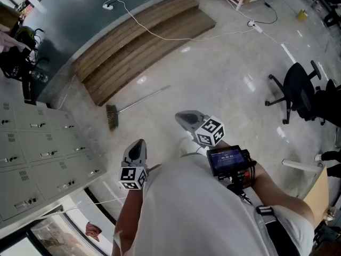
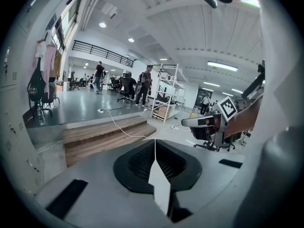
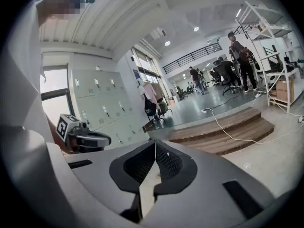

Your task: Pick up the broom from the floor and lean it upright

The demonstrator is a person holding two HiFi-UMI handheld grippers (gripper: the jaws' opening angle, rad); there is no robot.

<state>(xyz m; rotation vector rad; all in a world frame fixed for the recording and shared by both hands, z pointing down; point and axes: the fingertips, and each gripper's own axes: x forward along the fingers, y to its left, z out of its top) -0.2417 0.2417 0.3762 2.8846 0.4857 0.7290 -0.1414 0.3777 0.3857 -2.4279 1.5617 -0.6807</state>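
Observation:
The broom (image 1: 139, 100) lies flat on the polished floor in the head view, its bristle head (image 1: 112, 117) near the lockers and its thin handle running up and right toward the wooden steps. My left gripper (image 1: 139, 143) hovers a short way in front of the bristles, jaws shut and empty (image 2: 155, 141). My right gripper (image 1: 180, 116) is held to the right of the broom, apart from the handle, also shut with nothing in it (image 3: 155, 144). Neither gripper view shows the broom.
Wooden steps (image 1: 144, 41) with a white cable (image 1: 160, 33) across them lie beyond the broom. Grey lockers (image 1: 37, 148) line the left side. A black office chair (image 1: 298, 92) stands at the right. People stand far back on the raised platform (image 2: 99, 75).

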